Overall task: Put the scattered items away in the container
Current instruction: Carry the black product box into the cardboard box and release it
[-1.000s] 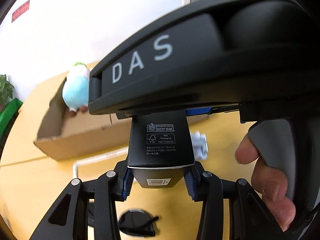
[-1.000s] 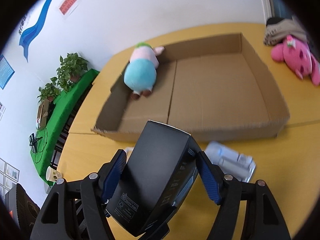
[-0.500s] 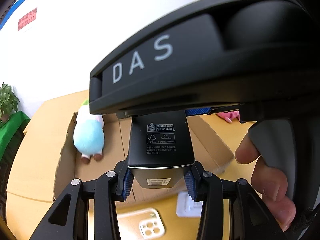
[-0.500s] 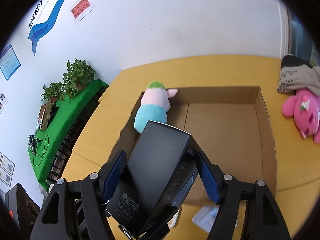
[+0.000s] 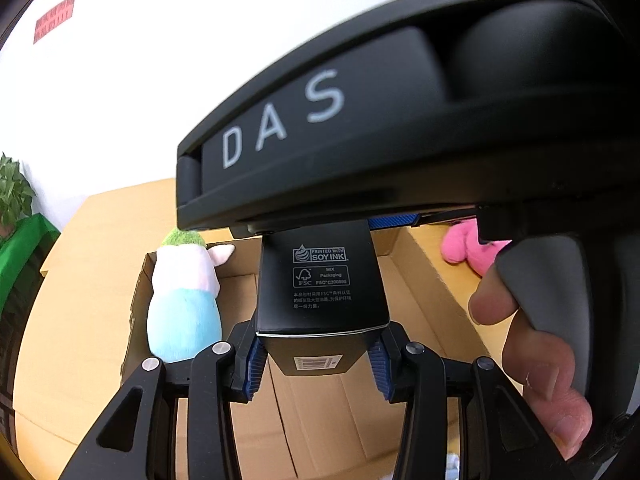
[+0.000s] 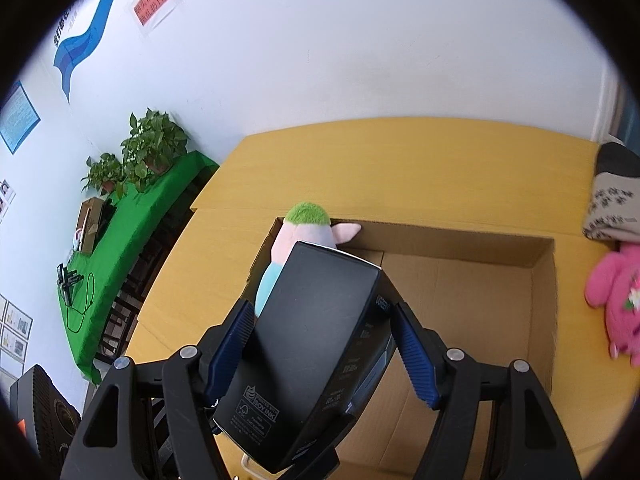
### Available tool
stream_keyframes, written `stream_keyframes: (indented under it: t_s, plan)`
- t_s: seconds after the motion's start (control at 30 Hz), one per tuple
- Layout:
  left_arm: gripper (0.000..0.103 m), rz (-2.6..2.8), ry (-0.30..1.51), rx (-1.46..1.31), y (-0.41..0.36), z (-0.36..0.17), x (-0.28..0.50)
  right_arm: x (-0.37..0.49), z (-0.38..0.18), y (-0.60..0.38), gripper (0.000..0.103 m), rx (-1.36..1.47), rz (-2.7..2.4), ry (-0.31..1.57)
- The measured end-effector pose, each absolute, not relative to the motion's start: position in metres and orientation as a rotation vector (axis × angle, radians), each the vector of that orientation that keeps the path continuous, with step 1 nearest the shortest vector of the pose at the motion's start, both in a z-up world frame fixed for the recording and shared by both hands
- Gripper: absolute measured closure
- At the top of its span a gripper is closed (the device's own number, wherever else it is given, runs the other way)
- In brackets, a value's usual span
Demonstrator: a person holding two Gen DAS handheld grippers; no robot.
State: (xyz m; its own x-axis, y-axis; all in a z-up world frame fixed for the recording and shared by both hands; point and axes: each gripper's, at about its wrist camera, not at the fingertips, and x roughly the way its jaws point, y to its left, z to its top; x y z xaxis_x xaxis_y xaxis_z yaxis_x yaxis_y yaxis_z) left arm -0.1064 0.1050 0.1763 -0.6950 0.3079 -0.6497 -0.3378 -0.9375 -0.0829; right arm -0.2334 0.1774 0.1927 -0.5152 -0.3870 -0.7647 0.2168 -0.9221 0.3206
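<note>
A black retail box (image 5: 320, 292) is held between both grippers above the open cardboard container (image 5: 432, 280). My left gripper (image 5: 318, 364) is shut on its near end. My right gripper (image 6: 320, 344) is shut on its sides, and the box (image 6: 308, 344) tilts up between the blue pads. The right gripper's black body marked DAS (image 5: 360, 120) fills the upper left wrist view. A blue, pink and green plush toy (image 5: 184, 300) lies in the container's left end; it also shows in the right wrist view (image 6: 304, 232), behind the box. The container (image 6: 480, 280) is otherwise bare inside.
A pink plush (image 6: 616, 300) lies on the yellow table (image 6: 400, 160) right of the container, with a grey patterned cloth item (image 6: 612, 200) behind it. A green-covered side table with potted plants (image 6: 148, 152) stands at the left by the white wall.
Both grippers carried the black box forward and up over the container. The small items on the table in front of the container have dropped out of view.
</note>
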Motion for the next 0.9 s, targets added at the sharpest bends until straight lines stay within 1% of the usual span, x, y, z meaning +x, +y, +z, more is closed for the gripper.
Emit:
stream_keyframes:
  t_s: [0.13,0.33,0.63,0.77,0.9]
  plan:
    - [0.057,2.591,0.052,-1.104,0.110,0.156,-0.144,-0.280,0.164,0.185,0.033,1.383,-2.376,-0.293]
    - [0.057,2.570,0.092,-1.262,0.116,0.116,-0.186,-0.331,0.112,0.189,0.033,1.471,-2.266,-0.363]
    - [0.057,2.571,0.179,-1.429,0.120,0.070,-0.209,-0.374,0.042,0.190,0.033,1.525,-2.111,-0.473]
    - [0.057,2.576,0.195,-1.435,0.126,0.060,-0.209,-0.382,0.027,0.196,0.033,1.527,-2.097,-0.489]
    - [0.056,2.586,0.190,-1.416,0.129,0.061,-0.203,-0.386,0.027,0.200,0.033,1.502,-2.108,-0.483]
